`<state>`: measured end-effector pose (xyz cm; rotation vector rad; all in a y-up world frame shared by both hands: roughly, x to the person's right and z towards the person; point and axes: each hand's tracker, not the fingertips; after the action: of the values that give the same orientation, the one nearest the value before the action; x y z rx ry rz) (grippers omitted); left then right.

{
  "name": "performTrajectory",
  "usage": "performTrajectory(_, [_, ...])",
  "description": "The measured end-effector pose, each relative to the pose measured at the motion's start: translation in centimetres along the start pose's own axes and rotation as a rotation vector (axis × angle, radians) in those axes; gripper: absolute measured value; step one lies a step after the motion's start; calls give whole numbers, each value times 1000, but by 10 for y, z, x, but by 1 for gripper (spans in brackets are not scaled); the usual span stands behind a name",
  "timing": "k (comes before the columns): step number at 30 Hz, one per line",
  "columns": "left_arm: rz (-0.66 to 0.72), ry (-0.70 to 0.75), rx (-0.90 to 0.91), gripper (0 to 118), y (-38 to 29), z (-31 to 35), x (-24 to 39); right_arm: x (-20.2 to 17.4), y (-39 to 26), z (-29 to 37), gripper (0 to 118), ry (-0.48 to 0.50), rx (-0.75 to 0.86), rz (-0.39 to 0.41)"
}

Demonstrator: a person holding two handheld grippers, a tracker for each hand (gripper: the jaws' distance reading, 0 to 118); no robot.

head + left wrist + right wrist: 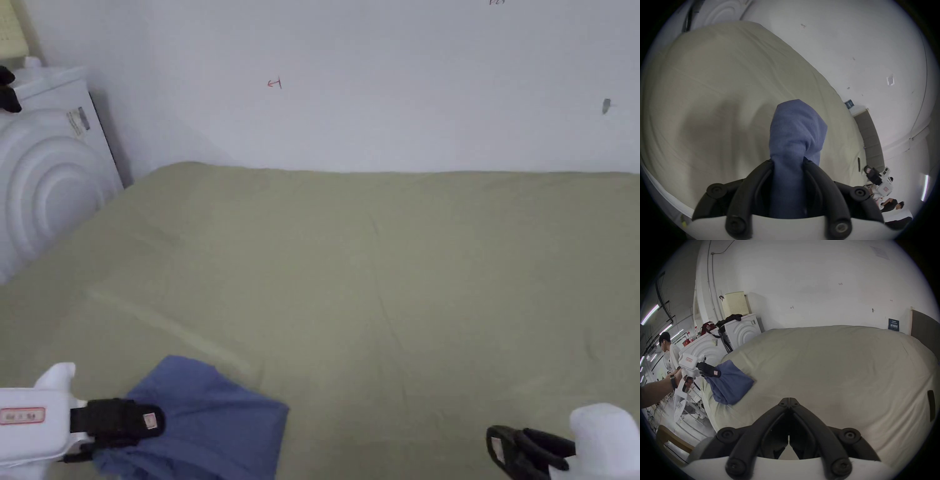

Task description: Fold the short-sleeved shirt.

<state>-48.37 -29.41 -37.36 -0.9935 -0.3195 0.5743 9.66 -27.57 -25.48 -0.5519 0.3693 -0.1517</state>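
Left gripper view puts my left claw [788, 162] clenched on a bunch of the blue shirt [794, 129], both jaws pressing the cloth, which rises in a crumpled hump past the tips. From the head view the shirt [212, 419] hangs from that claw [147, 422] and partly drapes on the bed [375, 269] near its front left corner, still wadded, with no sleeve or hem laid out that I can make out. My right claw [788, 400] is closed with its tips meeting on nothing, held above the bed's near edge, well apart from the shirt. I judge the fold has not begun: the shirt must first be carried onto the open green sheet, spread flat, and only then folded.
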Motion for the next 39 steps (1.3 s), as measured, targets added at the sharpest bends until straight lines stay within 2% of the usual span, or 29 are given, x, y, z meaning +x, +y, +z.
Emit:
performTrajectory(5, [-26,68,-4,22,46,37,-75,-15,7,-9,1,13,-2,-30])
performTrajectory(8, [42,127,-26,24,50,39,-118,-24,4,-15,1,-3,-56,-16])
performTrajectory(9, [75,140,-20,31,46,35,-130,-27,4,-15,1,-9,-63,-10])
performTrajectory(10, [112,185,0,46,36,31,-139,-30,3,-15,1,-13,-67,-6])
performTrajectory(11, [140,207,35,52,26,29,-146,-33,2,-15,1,-19,-66,-2])
performTrajectory(13, [196,43,163,55,13,41,-155,-34,4,-12,1,-13,-62,-5])
performTrajectory(14, [222,43,184,65,11,47,-154,-36,6,-10,1,-8,-62,-8])
performTrajectory(15, [209,126,173,71,13,57,-147,-36,9,-6,1,-4,-62,-11])
performTrajectory(17, [88,283,192,71,21,88,-126,-35,17,7,1,9,-38,2])
performTrajectory(18, [22,310,240,70,23,109,-110,-34,21,14,1,3,-25,14])
performTrajectory(21, [-111,305,381,71,27,160,-40,-29,37,37,1,-50,-3,75])
performTrajectory(24, [-306,338,463,71,18,178,53,-21,48,60,1,-84,34,148])
performTrajectory(26, [-423,425,489,71,6,166,111,-13,55,74,1,-124,50,171])
performTrajectory(30, [-598,435,562,71,-30,121,212,3,71,94,1,-234,81,118])
performTrajectory(34, [-644,385,606,71,-75,59,296,18,85,108,1,-365,135,94])
performTrajectory(39, [-716,341,630,71,-119,8,359,28,85,124,1,-493,180,87])
